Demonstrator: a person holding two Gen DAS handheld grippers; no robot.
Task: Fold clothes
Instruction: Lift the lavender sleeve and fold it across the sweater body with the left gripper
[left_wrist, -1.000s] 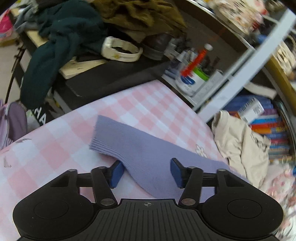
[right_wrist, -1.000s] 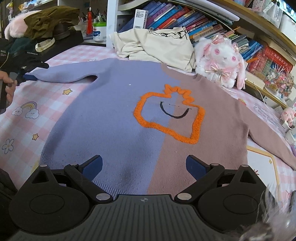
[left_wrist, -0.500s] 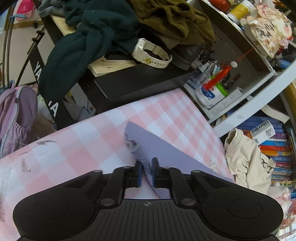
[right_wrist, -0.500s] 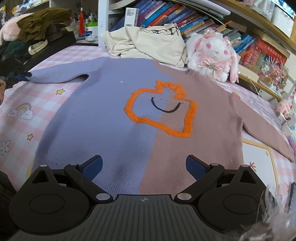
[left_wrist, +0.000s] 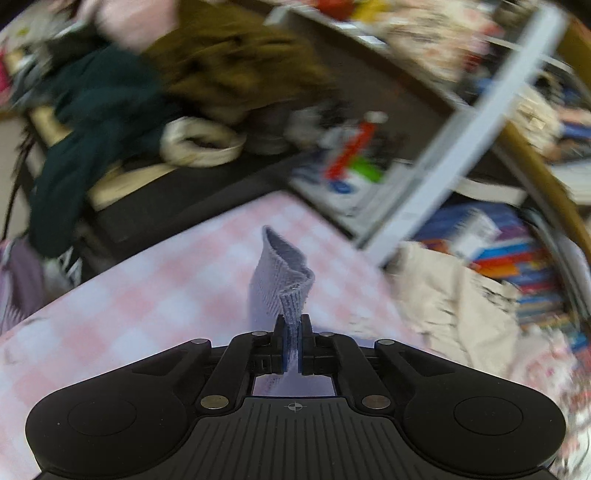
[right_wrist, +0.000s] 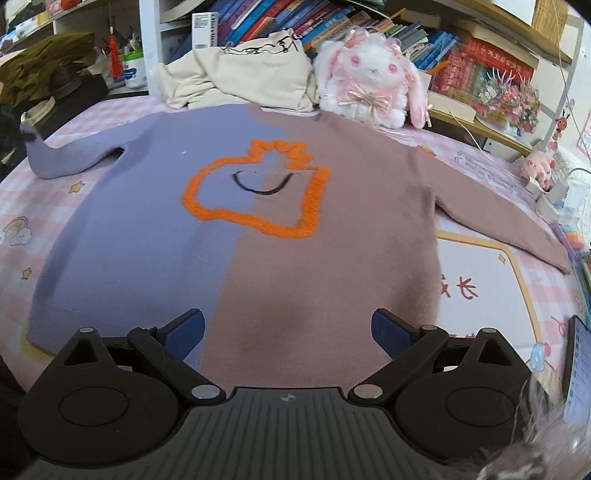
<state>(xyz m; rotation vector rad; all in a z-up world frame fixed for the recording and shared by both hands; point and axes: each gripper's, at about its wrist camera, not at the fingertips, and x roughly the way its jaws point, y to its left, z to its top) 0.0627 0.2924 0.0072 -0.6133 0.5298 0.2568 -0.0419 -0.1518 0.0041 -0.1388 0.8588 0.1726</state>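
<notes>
A sweater (right_wrist: 258, 236), lilac on its left half and brown on its right, with an orange outlined shape on the chest, lies flat on the pink checked cover (right_wrist: 480, 266). My left gripper (left_wrist: 291, 343) is shut on the cuff of the lilac sleeve (left_wrist: 280, 280), which stands up from the jaws above the cover. In the right wrist view the sleeve end (right_wrist: 40, 155) is lifted at the far left. My right gripper (right_wrist: 288, 328) is open and empty over the sweater's hem. The brown sleeve (right_wrist: 509, 225) lies stretched out to the right.
A cream garment (right_wrist: 243, 77) and a white plush rabbit (right_wrist: 373, 85) sit at the back by shelves of books (right_wrist: 295, 22). A dark table with piled clothes (left_wrist: 147, 92) stands beyond the cover's left edge. A phone (right_wrist: 576, 373) lies at the right.
My left gripper closed on the lilac sleeve cuff and has lifted it off the cover. My right gripper stays open and has shifted right along the hem.
</notes>
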